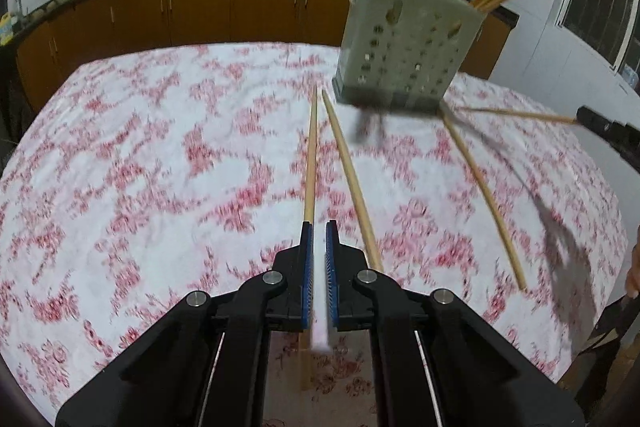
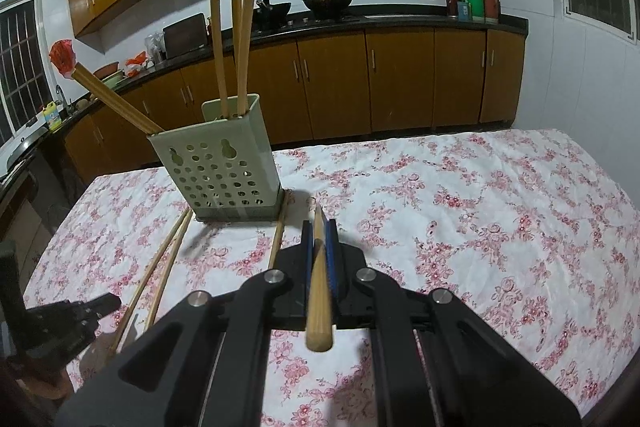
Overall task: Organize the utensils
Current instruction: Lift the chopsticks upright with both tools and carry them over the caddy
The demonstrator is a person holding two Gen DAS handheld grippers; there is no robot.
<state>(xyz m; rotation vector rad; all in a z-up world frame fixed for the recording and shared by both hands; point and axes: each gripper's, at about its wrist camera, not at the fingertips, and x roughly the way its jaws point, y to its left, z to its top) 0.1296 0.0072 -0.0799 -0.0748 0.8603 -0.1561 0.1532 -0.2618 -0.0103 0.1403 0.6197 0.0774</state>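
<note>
A pale green perforated utensil holder stands on the floral tablecloth with several wooden chopsticks upright or leaning in it. Three loose chopsticks lie on the cloth in front of it. My left gripper hovers over the cloth above one loose chopstick, its jaws a narrow gap apart with nothing between them. My right gripper is shut on a chopstick, right of the holder; it shows in the left wrist view with that chopstick at the far right.
The table is covered by a white cloth with a pink flower pattern. Behind it run wooden kitchen cabinets and a dark counter with woks, a cutting board and bottles. My left gripper appears low left in the right wrist view.
</note>
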